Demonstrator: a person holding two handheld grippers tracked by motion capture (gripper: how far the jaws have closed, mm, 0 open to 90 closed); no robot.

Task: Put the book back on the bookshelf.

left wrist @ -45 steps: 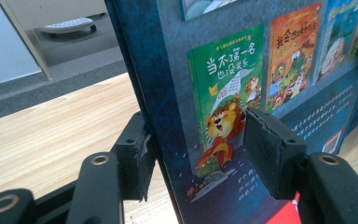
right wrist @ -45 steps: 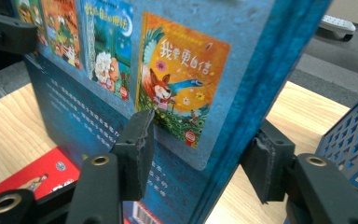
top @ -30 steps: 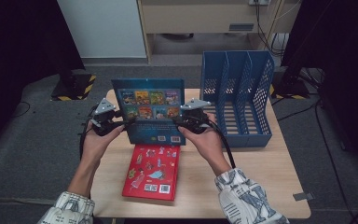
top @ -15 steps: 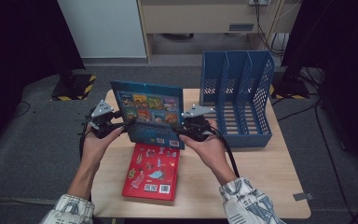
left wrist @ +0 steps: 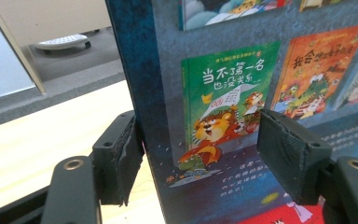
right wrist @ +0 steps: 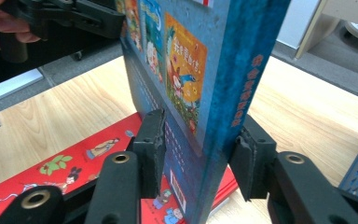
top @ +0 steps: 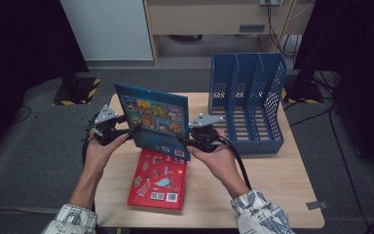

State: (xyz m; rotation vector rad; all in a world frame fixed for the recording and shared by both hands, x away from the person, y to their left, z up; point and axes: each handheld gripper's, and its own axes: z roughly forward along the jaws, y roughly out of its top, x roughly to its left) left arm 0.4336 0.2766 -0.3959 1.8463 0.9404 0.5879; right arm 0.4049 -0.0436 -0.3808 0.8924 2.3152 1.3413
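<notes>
Red book (top: 158, 178) lying flat at near edge, untouched. Blue book (top: 155, 121) standing upright above it – right gripper (top: 191, 142) clamping its spine, jaws just closing; left gripper (top: 126, 131) just opening, letting go. Rack (top: 247, 100) behind, slots waiting – filing not started.

Obstacles and free room, as I see them from my side of the table (top: 272, 195). Blue book (top: 153, 121): stands upright and tilted between my two tongs, blocking any straight pass across the middle. Red book (top: 158, 179): lies flat at the near centre, just below the blue one; I can pass over it, not through it. Blue file rack (top: 247, 100): fills the far right corner, its dividers leaving narrow slots that open upward and toward me. Free room: bare wood at near right, in front of the rack, and a narrow strip along the left edge, far and near.
</notes>
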